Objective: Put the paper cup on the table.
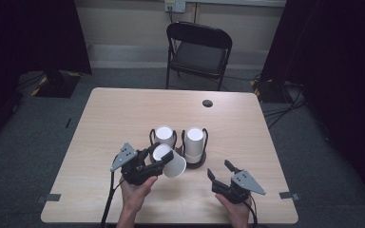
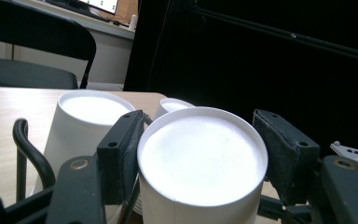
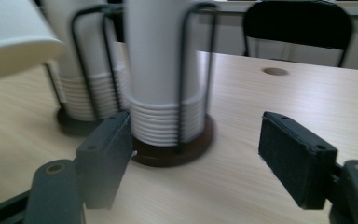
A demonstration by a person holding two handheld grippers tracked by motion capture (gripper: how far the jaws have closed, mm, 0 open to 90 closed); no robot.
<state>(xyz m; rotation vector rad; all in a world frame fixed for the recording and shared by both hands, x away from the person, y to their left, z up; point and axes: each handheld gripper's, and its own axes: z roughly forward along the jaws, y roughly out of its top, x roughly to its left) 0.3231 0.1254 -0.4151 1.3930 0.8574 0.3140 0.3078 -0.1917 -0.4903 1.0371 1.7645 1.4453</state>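
Both grippers low at near edge, hands entering from near side.
Left gripper [image 1: 156, 159] fingers [image 2: 121, 151] clamped on a white cup [image 1: 169, 160], tilted; right gripper [image 1: 222, 172] fingers [image 3: 294, 151] spread wide, holding nothing.

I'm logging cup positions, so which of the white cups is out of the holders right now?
The tilted white cup clamped in the left gripper. The other cups sit stacked upside down in the two wire holders.

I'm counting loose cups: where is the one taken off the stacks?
In the high view, the loose cup sits tilted in the left gripper, front-left of the two cup stacks on the table.
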